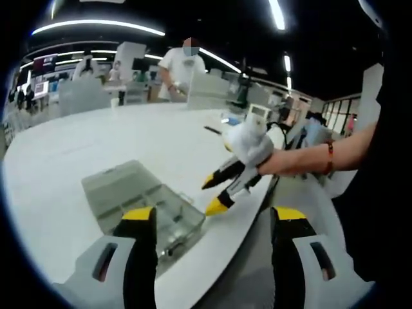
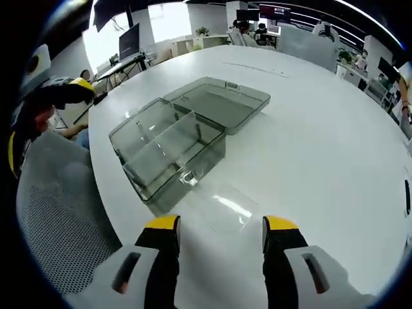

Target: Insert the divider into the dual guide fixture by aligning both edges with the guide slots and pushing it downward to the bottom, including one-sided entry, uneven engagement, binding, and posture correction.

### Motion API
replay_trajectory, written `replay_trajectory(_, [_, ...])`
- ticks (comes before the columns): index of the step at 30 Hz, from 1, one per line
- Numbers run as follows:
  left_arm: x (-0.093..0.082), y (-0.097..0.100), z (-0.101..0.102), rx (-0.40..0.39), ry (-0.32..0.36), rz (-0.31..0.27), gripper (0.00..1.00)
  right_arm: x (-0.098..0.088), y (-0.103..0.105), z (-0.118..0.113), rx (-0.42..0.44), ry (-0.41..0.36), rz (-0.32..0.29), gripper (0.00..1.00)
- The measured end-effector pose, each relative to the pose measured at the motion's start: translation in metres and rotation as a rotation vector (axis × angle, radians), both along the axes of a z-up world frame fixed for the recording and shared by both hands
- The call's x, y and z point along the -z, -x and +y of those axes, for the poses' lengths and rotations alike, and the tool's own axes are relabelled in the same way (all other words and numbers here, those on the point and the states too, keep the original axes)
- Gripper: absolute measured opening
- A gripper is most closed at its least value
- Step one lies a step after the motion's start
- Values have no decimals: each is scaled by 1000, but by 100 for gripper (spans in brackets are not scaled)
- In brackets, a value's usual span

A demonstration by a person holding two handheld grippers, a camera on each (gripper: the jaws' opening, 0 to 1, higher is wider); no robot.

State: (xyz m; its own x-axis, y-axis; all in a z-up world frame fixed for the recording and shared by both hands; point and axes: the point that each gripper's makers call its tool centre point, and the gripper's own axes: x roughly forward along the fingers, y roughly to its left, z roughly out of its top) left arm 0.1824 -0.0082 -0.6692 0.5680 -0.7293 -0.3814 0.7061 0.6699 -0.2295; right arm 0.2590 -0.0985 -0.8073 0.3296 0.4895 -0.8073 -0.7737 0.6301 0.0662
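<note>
One clear box, one divider.

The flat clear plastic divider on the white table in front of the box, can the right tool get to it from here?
Probably yes. The flat clear plastic divider lies just beyond the open right tool, with nothing between them; the clear plastic box sits further back.

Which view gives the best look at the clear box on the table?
The right gripper view: the clear box sits central, seen from above, with its open lid and inner walls visible. In the left gripper view the box is partly hidden behind the left tool.
</note>
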Motion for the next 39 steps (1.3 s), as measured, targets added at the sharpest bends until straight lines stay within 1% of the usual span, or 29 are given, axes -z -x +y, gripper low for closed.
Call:
replay_trajectory(3, [1,0,0,1,0,3,71,0,-4,2,17,10,-19,48])
replay_trajectory(6, [2,0,2,-2,2,5,71,4,-7,7,42,4,-8,49])
replay_trajectory(9, [3,0,4,-2,-4,6,71,7,-8,9,58,17,-10,48])
replay_trajectory(11, [3,1,5,-4,-2,9,71,8,-9,10,73,15,-15,47])
replay_trajectory(15, [5,1,6,-5,-1,13,71,13,-10,9,106,23,-7,45])
replay_trajectory(19, [4,1,5,-7,4,13,71,10,-13,9,160,14,-18,41])
replay_trajectory(21, [4,2,5,-7,4,15,71,10,-13,9,168,22,-22,40])
replay_trajectory(23, [5,2,5,-5,2,15,71,11,-12,9,159,43,-33,39])
replay_trajectory(25, [4,2,5,-6,5,14,71,12,-10,9,126,81,-54,39])
replay_trajectory(26, [4,2,4,-7,7,13,71,12,-10,10,135,61,-50,38])
replay_trajectory(29, [3,2,5,-7,7,11,71,12,-11,8,131,54,-58,37])
replay_trajectory(32, [2,4,4,-5,6,10,71,12,-11,7,121,57,-57,33])
replay_trajectory(34, [2,4,4,-5,4,10,71,11,-10,5,119,72,-44,30])
replay_trajectory(39, [1,4,3,-5,6,6,71,11,-9,2,114,70,-31,28])
